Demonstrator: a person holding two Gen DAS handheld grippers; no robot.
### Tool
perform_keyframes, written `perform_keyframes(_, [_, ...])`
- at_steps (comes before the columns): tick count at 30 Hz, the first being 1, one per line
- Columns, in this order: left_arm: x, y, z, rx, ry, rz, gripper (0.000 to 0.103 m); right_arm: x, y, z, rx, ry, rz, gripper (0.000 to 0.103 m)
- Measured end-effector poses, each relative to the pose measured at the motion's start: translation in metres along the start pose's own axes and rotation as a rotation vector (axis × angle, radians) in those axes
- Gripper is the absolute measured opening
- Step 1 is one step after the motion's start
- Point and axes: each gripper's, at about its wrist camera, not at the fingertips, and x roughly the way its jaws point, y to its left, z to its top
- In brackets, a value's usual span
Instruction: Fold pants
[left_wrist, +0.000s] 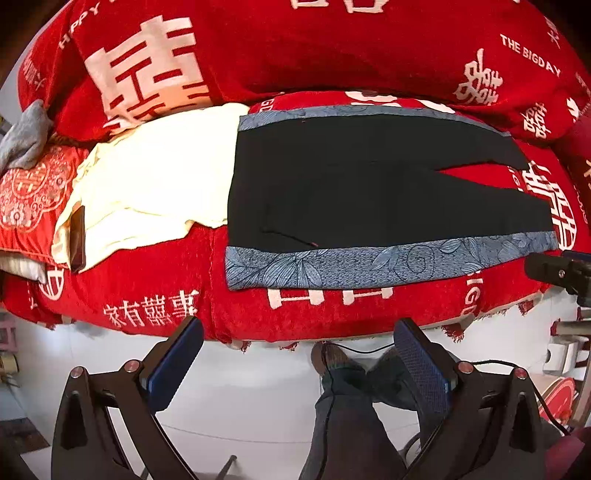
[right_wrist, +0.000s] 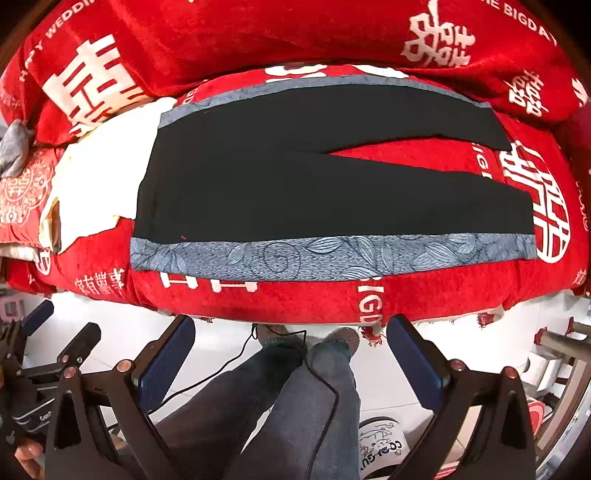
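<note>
**Black pants lay flat on red wedding cover**

Black with blue leaf-patterned side bands, the pants (left_wrist: 369, 192) (right_wrist: 314, 177) lay spread flat across the middle of both frames, waist toward the left, the two legs parting toward the right. They rested on a red cover (left_wrist: 258, 314) (right_wrist: 295, 302) printed with white double-happiness characters. "THE BIGDAY" could be read at the upper right of the left wrist view, and "WEDDI" at the upper left of the right wrist view only.

A cream garment (left_wrist: 155, 184) (right_wrist: 92, 177) lay left of the waistband, touching it, and a grey cloth (left_wrist: 26, 136) (right_wrist: 14, 147) sat at the far left edge.

Both tongs were wide open and held nothing: the left tongs (left_wrist: 295, 354) and right tongs (right_wrist: 291, 350) hung at the bottom of their frames, short of the cover's near edge, over a white floor (left_wrist: 240, 398) (right_wrist: 229, 339). The right wrist view alone showed the left tongs at its lower left, and a white object with partly legible lettering at the bottom.
</note>
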Motion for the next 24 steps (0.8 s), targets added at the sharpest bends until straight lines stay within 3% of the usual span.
perform_keyframes(8, [-0.002, -0.007, 0.01, 0.021, -0.042, 0.023, 0.103, -0.003, -0.014, -0.002, 0.012, -0.026, -0.019, 0.103])
perform_keyframes(24, [0.041, -0.015, 0.016, 0.003, 0.07, -0.006, 0.103, 0.03, -0.026, 0.004, 0.037, 0.007, -0.007, 0.103])
